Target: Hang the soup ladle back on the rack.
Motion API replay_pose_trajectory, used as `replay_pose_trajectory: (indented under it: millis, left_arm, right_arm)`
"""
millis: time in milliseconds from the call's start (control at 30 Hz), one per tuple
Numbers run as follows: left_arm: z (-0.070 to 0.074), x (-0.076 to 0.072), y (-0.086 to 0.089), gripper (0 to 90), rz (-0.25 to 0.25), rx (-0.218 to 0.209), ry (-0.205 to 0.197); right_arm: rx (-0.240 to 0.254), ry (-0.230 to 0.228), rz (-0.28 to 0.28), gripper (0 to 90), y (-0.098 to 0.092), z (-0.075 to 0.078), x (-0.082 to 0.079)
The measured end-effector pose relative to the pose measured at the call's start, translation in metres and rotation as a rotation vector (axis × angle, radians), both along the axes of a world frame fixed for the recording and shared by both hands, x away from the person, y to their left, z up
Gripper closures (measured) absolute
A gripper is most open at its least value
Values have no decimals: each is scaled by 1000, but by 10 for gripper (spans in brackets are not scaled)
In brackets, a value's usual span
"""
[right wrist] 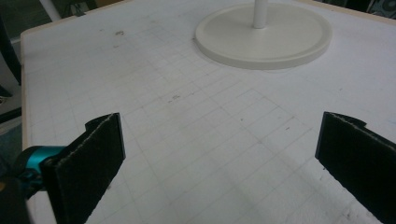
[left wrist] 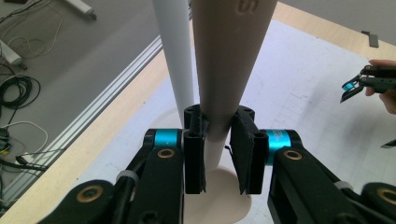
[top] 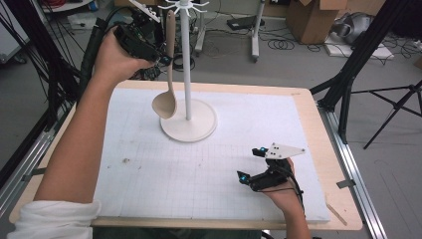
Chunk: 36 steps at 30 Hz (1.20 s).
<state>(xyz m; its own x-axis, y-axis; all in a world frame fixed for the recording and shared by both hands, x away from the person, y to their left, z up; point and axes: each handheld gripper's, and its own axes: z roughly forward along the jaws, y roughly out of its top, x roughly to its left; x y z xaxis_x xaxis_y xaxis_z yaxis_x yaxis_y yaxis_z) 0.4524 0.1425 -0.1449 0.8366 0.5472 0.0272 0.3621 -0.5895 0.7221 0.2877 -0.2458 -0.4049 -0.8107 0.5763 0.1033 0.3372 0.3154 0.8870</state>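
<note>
Left gripper (left wrist: pixel 218 154) clamped on ladle (top: pixel 168 74) handle, beside stand (top: pixel 188 74) pole (right gripper (top: pixel 256 167) spread)

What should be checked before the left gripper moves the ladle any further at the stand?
1. Grip: left gripper shut on the ladle handle, pads on both sides: ok.
2. Ladle attitude: hangs upright, bowl down: ok.
3. Handle top on a hook of the stand: cannot tell, the top sits at the frame edge.
4. Clearance: the bowl hangs beside the pole above the stand's base; contact: cannot tell.
5. Right gripper open, resting low over the mat, apart from the stand: ok.
</note>
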Motion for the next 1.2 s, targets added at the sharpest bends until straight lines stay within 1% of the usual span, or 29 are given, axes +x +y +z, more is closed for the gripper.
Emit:
replay_pose_trajectory:
  millis: [67, 133, 167, 200, 267, 300, 467, 533, 633, 767, 833, 900, 933, 1000, 1067, 1200]
  left_arm:
    - [0, 0, 1, 747, 1, 4, -3]
    - [1, 0, 3, 726, 5, -20, -11]
    - [2, -1, 5, 693, 10, -38, -11]
    - [3, -1, 6, 661, 12, -44, -8]
    - [4, -2, 7, 620, 27, -37, -17]
    - [4, -2, 9, 614, 24, -36, -16]
    - [3, -5, 14, 527, 33, -43, -13]
    - [2, -7, 17, 508, 28, -56, -9]
    - [1, -11, 20, 473, 18, -71, -10]
    - [-1, -17, 23, 421, 4, -77, -13]
    - [-3, -20, 25, 396, -14, -83, -6]
    - [-5, -24, 28, 373, -14, -87, -11]
    - [-5, -26, 29, 366, -24, -90, -10]
    - [-7, -30, 32, 353, -22, -92, -19]
    - [-10, -34, 34, 313, -27, -96, -28]
    - [-19, -42, 42, 234, -17, -97, -41]
  right_arm:
    - [1, 1, 1, 2, 0, 0, 0]
    - [0, -2, 1, 2, 0, 0, 0]
    - [-2, -4, -1, 2, 0, 0, 0]
    - [-3, -4, -1, 2, 0, 0, 0]
    - [-4, -2, 0, 2, 0, 0, 0]
    - [-4, -4, 0, 3, 0, 0, 0]
    - [-6, 3, 2, 2, 1, 0, 0]
    - [-5, 3, 1, 2, 2, 0, 0]
    - [-7, -3, -2, 2, 1, -1, 0]
    - [-3, -3, -2, 3, 1, 0, 0]
    - [-2, -3, -3, 2, 1, 0, -1]
    - [-2, -5, -4, 2, 1, 0, 0]
    - [-3, -5, -4, 2, 1, 0, 0]
    - [-2, -4, -3, 2, 1, 0, -1]
    - [-3, -5, -3, 2, 1, 0, -1]
    - [-2, -6, -5, 2, 1, 0, 0]
